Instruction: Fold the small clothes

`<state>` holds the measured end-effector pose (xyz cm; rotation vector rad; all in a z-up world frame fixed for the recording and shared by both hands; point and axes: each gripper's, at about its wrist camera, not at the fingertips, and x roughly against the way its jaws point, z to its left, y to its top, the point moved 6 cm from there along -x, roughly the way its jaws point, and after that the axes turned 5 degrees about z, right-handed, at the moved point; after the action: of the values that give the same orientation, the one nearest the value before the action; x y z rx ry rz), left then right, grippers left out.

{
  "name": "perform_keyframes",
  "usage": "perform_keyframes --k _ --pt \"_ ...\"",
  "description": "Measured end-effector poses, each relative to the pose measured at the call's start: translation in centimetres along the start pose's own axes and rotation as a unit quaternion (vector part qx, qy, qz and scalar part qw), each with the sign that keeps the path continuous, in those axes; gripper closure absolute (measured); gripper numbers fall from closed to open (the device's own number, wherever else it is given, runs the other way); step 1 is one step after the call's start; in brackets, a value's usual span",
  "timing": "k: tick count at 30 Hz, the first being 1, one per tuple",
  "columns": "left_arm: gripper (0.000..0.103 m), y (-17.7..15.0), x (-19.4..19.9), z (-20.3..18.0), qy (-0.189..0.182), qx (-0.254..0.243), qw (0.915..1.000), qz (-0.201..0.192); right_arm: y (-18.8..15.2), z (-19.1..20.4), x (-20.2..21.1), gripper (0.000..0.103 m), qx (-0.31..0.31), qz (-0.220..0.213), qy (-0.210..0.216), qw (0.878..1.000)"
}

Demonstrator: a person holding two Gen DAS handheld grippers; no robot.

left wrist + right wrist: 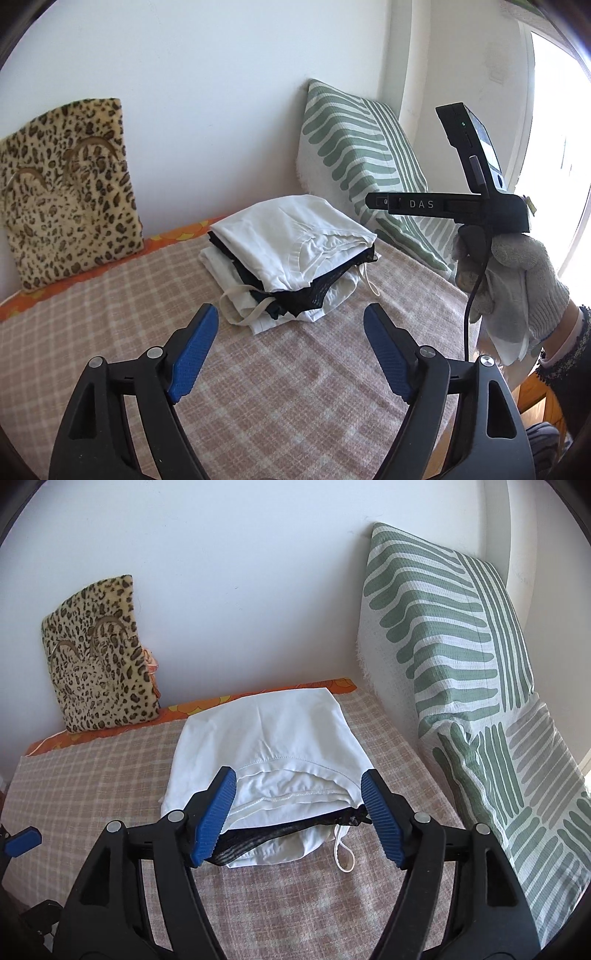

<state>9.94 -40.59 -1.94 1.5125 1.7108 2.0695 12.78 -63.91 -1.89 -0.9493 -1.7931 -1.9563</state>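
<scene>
A pink checked blanket [295,387] covers the bed, with a green-striped cushion [461,657] and a leopard-print cushion [70,192] leaning on the wall. The stack of folded clothes [291,258] sits mid-blanket. The left gripper [291,354] is spread wide, the stack just ahead of its fingertips. The right gripper [299,812] gapes too, empty, the stack's near edge between its blue pads [214,816] without touching.

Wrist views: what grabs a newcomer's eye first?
The stack of folded clothes mid-bed, white garment on top with black fabric beneath, sits beyond the open right gripper. A leopard-print cushion leans on the wall at left, a green-striped pillow at right. The open left gripper holds nothing.
</scene>
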Motion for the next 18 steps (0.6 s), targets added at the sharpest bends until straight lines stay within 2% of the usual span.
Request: perform_keyframes --k 1,3,8,12,18 --pt "0.022 -0.2 0.4 0.0 0.003 -0.002 1.0000 -0.002 -0.7 0.3 0.5 0.016 -0.001 -0.002 -0.006 1.000" --pt "0.020 -0.7 1.0 0.2 0.013 -0.005 0.9999 -0.003 -1.9 0.6 1.8 0.008 -0.008 -0.014 -0.018 1.000" --pt "0.020 -2.0 2.1 0.5 0.034 -0.001 0.9994 0.000 -4.1 1.4 4.0 0.007 -0.010 -0.040 -0.047 0.998" --pt "0.011 -3.1 2.7 1.0 0.059 0.010 0.9982 0.007 -5.7 1.8 4.8 0.001 -0.026 -0.044 -0.032 0.998" --pt "0.003 -3.8 3.4 1.7 0.082 0.019 0.9964 0.002 -6.8 2.9 5.3 0.000 -0.008 -0.054 -0.045 0.997"
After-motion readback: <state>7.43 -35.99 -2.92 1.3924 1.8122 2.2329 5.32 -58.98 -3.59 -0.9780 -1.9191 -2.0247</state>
